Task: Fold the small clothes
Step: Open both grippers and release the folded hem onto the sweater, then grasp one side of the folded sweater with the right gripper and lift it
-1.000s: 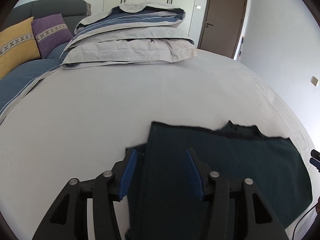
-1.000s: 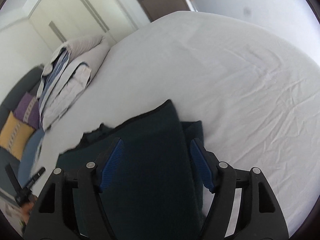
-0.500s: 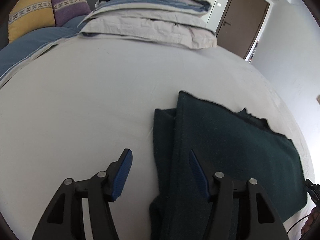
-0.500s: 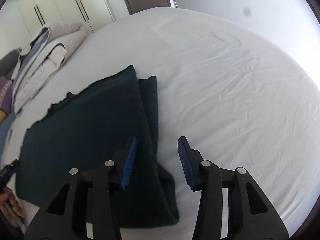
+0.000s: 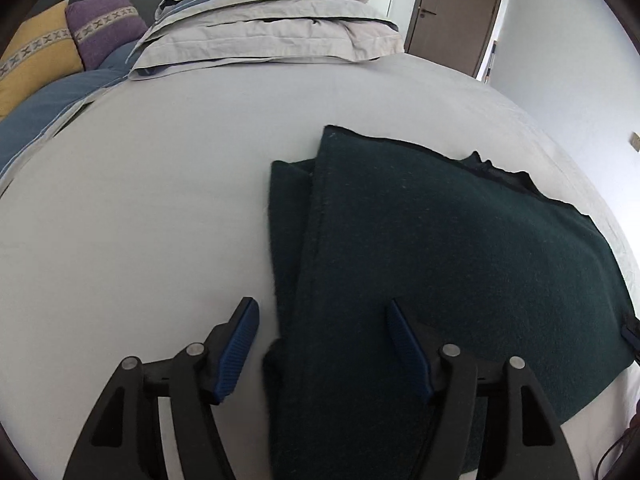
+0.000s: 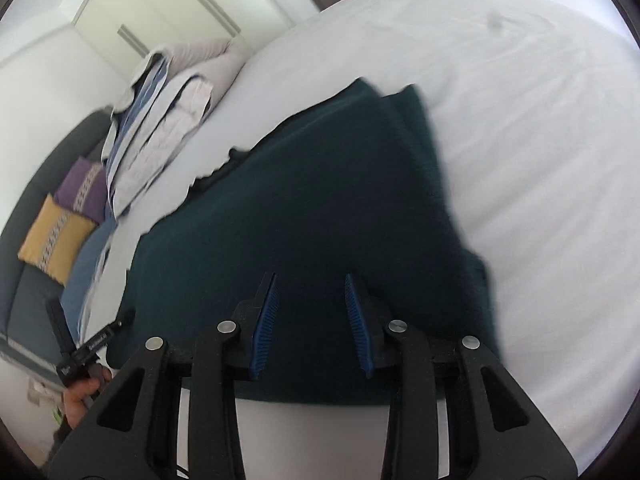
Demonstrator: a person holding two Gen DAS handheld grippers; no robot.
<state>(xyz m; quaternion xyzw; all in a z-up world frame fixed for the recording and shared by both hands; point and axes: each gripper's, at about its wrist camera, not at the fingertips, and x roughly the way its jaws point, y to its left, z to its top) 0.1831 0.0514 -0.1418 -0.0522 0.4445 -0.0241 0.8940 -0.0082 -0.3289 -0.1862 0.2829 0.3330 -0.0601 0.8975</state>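
Observation:
A dark green folded garment (image 5: 440, 264) lies flat on the white bed sheet (image 5: 140, 220); it also shows in the right wrist view (image 6: 320, 208). A folded-under layer sticks out along its left edge. My left gripper (image 5: 320, 320) is open and empty, hovering over the garment's near left edge. My right gripper (image 6: 310, 296) is open and empty, its fingers a smaller gap apart, above the garment's near edge at the other end. The right wrist view is motion-blurred.
A stack of folded grey and blue bedding (image 5: 272, 20) lies at the far end of the bed. Yellow (image 5: 32, 64) and purple (image 5: 104, 28) cushions sit on a grey sofa at the far left. A brown door (image 5: 456, 12) stands beyond. Bare sheet (image 6: 540, 140) lies right of the garment.
Both grippers opened and let go of the garment, which now lies folded on the sheet. The left gripper pulled back slightly; the right gripper swung back over the garment's near edge.

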